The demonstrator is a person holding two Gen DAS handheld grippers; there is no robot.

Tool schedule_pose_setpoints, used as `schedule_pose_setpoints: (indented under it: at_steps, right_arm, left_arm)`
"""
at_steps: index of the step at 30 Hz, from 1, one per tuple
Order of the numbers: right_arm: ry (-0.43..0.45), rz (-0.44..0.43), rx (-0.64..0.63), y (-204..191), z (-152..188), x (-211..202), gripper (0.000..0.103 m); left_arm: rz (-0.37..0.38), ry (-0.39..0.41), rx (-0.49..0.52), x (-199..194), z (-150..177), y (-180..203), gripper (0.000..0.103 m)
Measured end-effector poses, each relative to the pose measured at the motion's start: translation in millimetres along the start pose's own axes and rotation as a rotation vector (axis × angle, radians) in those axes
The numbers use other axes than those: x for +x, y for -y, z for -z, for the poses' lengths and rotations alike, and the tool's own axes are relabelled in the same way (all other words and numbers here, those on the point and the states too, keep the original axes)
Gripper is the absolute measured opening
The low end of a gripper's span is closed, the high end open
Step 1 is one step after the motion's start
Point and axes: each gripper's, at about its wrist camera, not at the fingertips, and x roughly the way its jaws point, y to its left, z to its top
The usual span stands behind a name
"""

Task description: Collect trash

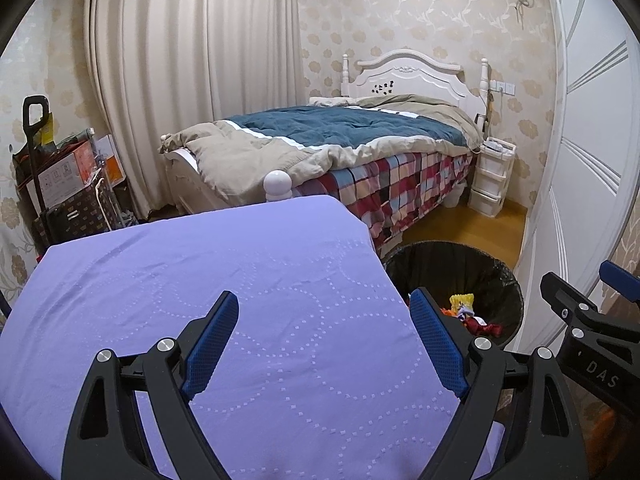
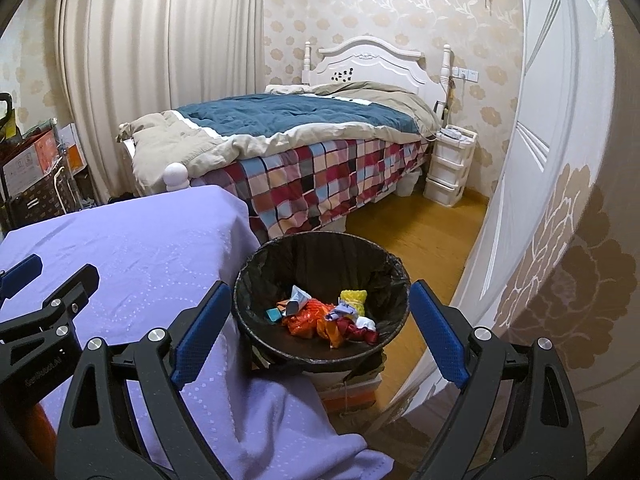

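Observation:
A black-lined trash bin (image 2: 320,252) stands on the floor beside a table under a purple cloth (image 2: 132,248). Inside lies a heap of trash (image 2: 324,314): orange, red, yellow and white wrappers. My right gripper (image 2: 318,300) hangs open above and in front of the bin, with nothing between its blue pads. My left gripper (image 1: 324,312) is open over the bare purple cloth (image 1: 200,280), holding nothing. The bin (image 1: 460,264) shows at the right in the left wrist view, with the trash (image 1: 468,312) partly hidden by the right finger.
A bed (image 2: 300,140) with a blue and beige quilt and a checked sheet fills the room's back. A white drawer unit (image 2: 450,164) stands beside it. A white door (image 2: 532,160) is at the right. Boxes and a trolley (image 1: 60,184) crowd the left corner. Wooden floor (image 2: 420,232) lies behind the bin.

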Motion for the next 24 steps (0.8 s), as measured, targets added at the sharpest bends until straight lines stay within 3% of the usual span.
schedule_pose_setpoints:
  at_steps: [24]
  right_arm:
    - [0.001, 0.002, 0.002, -1.0, 0.4, -0.2, 0.088]
  left_arm:
    - [0.001, 0.009, -0.001, -5.4, -2.7, -3.7, 0.085]
